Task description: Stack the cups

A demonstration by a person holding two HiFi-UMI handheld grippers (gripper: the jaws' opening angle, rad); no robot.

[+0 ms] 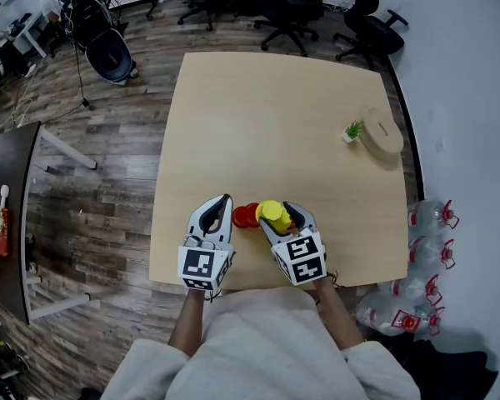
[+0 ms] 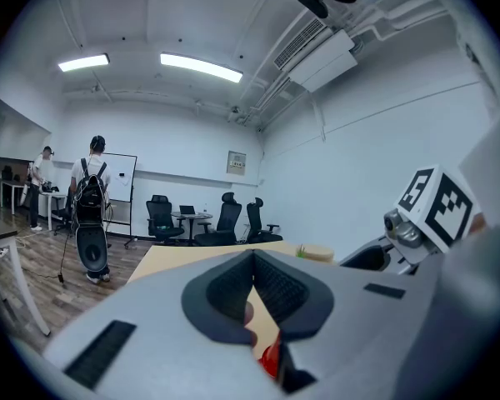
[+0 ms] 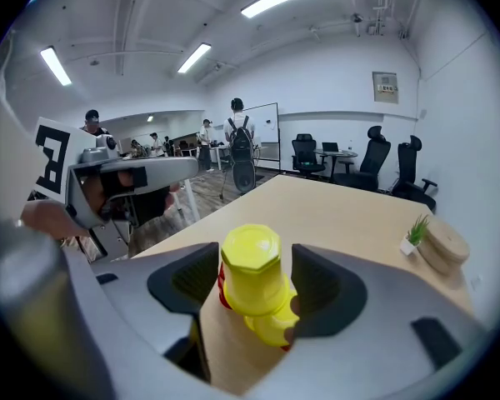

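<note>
A yellow cup [image 1: 272, 215] stands upside down on a second yellow one near the table's front edge. My right gripper [image 1: 277, 209] straddles it. In the right gripper view the yellow cup [image 3: 252, 269] sits between the jaws with thin gaps beside its top, so my right gripper [image 3: 254, 265] is open. The stack leans toward the right pad. Red cups [image 1: 244, 216] lie just left of the yellow ones; a red edge [image 3: 221, 294] peeks out behind them. My left gripper [image 1: 225, 200] is beside the red cups, tips together and holding nothing. A bit of red [image 2: 271, 358] shows below my left gripper [image 2: 254, 257].
On the wooden table [image 1: 267, 115], a small potted plant [image 1: 352, 130] and a round wooden block [image 1: 382, 132] sit at the far right. Water bottles [image 1: 429, 248] lie on the floor to the right. A dark side table [image 1: 8, 215] stands at the left, office chairs beyond.
</note>
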